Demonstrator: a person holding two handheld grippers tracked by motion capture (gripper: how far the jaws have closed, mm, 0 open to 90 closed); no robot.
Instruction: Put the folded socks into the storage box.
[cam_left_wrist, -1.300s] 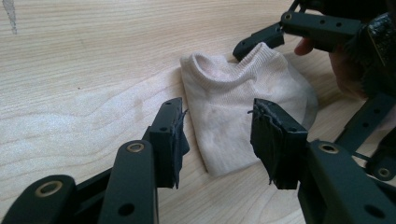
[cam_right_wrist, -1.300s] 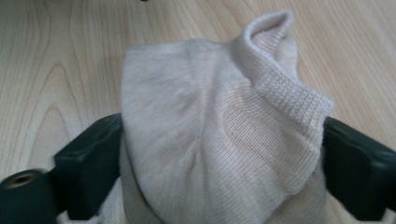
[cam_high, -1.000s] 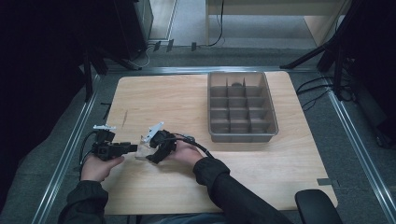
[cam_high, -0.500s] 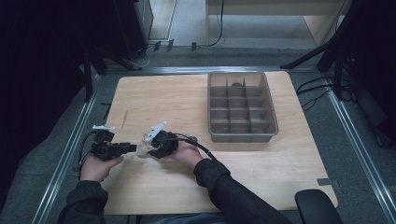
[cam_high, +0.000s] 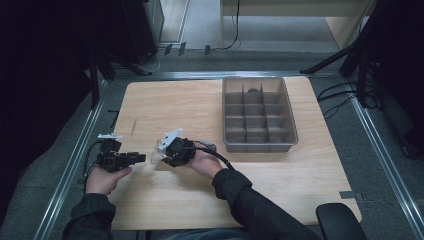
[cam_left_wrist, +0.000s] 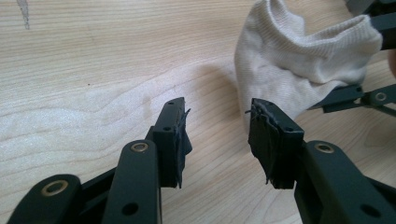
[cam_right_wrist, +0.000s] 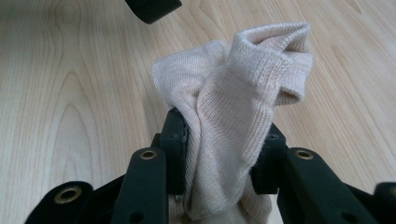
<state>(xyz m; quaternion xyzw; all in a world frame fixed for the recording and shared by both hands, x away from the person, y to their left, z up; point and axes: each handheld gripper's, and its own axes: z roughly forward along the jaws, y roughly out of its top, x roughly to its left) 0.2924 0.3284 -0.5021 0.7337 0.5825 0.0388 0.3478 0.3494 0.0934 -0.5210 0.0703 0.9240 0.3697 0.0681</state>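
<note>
A: Right gripper (cam_right_wrist: 219, 154) first: its jaws have just been closing, and now both pads clamp a bunched beige sock (cam_right_wrist: 243, 102). Fabric fills the gap and bulges up above the jaw tips.

B: Left gripper (cam_left_wrist: 217, 135)?

A: Jaws apart, nothing between them, bare wood showing through the gap. Torn black padding hangs off both pads.

B: Where is the sock relative to the left one?

A: Just beyond its jaw tips and off to the right in the left gripper view, not touching them. The sock (cam_left_wrist: 299, 56) is held by the other gripper's jaws at the far right edge there.

B: And from above?

A: Both hands sit at the near left part of the wooden table (cam_high: 200, 105). Left gripper (cam_high: 137, 158) points toward the right gripper (cam_high: 162, 152), tips near each other. The sock (cam_high: 159, 154) shows as a small pale patch between them, at the right gripper's front.

B: Is it lifted off the table?

A: Cannot tell from above; too small. In the right gripper view its upper end stands free over the wood.

B: Anything else?

A: A grey tray (cam_high: 295, 132) with compartments stands at the far right of the table, well apart from both hands.
</note>
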